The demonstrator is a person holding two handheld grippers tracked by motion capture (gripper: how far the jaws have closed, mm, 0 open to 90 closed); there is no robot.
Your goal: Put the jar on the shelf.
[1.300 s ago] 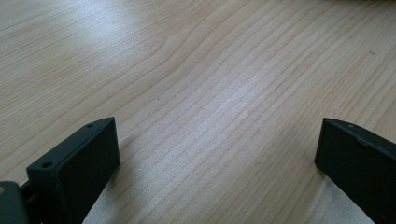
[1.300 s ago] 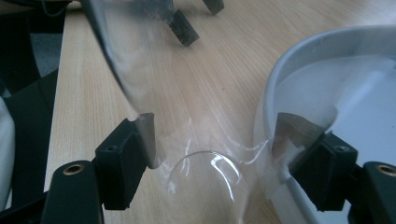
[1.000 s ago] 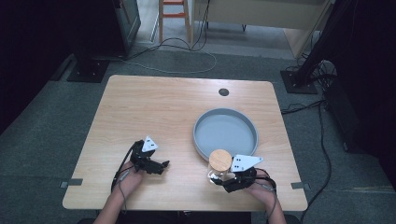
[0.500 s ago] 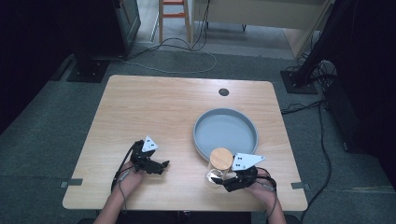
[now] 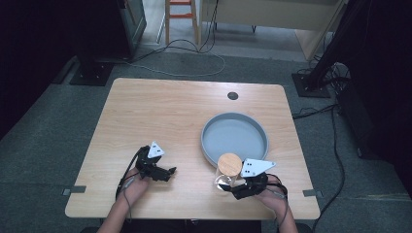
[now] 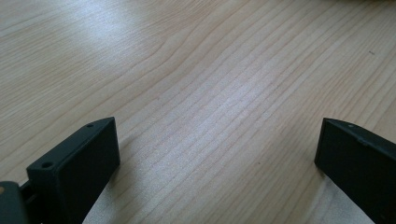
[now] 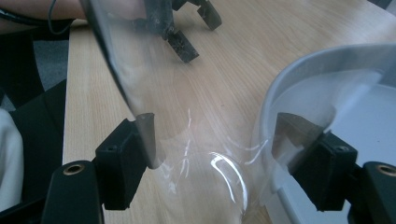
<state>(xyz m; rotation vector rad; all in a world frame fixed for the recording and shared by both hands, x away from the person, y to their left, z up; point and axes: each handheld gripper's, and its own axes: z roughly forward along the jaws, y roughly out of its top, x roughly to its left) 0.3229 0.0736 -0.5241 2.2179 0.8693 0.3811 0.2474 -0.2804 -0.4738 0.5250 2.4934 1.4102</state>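
Here clear jar (image 7: 187,116) blurs between right gripper (image 7: 217,140) jaws; left gripper (image 6: 217,154) jaws spread.

floor: cables (image 5: 194,53) – stool legs (image 5: 182,19) | black stand base (image 5: 92,73) – table's left

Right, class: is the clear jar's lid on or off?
On. The high view shows the round wooden lid capping the clear jar, which the right gripper grips beside the grey tray.

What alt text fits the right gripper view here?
The right hand-held gripper clamps a clear glass jar between its black jaws, right beside the rim of a grey tray. Across the wooden table, the left hand-held gripper sits open.
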